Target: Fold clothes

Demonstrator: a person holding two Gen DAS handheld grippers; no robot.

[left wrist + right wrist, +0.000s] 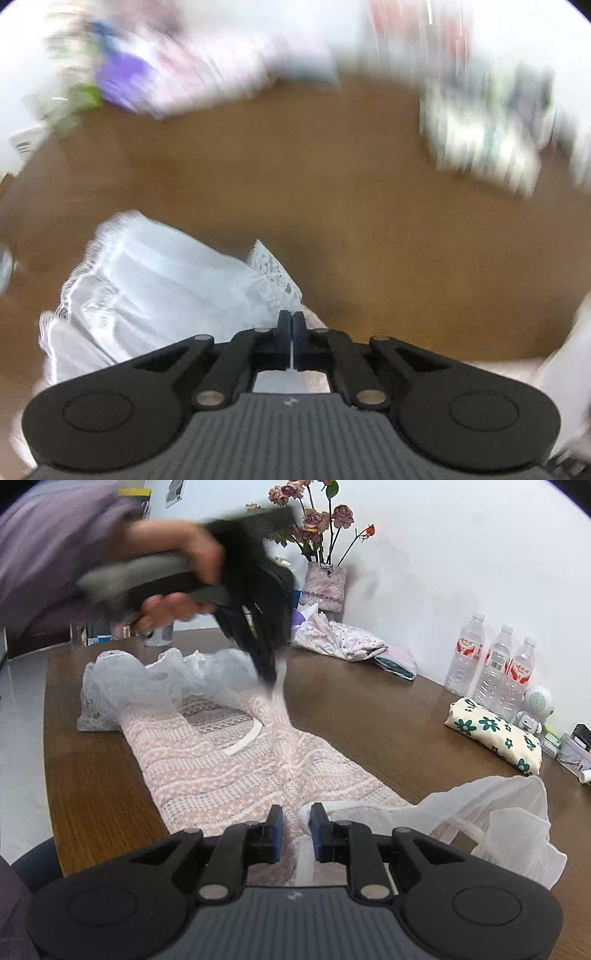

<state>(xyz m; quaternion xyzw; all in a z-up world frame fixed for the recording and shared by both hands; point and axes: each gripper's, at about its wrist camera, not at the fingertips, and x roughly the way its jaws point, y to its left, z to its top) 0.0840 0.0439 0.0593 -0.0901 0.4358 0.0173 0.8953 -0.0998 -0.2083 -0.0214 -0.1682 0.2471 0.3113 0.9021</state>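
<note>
Right wrist view showed the pink knit garment [236,760] stretched lengthwise along the wooden table [369,716], its long axis running from the right gripper [296,830] at the near hem to the frilled white sleeves [155,675] at the far end. Beyond the neckline, the left gripper [271,677] had shut tight on a pinch of shoulder fabric; the right gripper's jaws stood narrowly apart, clamping the hem's white edge.

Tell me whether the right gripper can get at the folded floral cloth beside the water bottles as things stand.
Probably not yet: the right gripper is pinching the pink knit garment. The brown table toward the floral cloth is bare, so it looks reachable once released.
</note>
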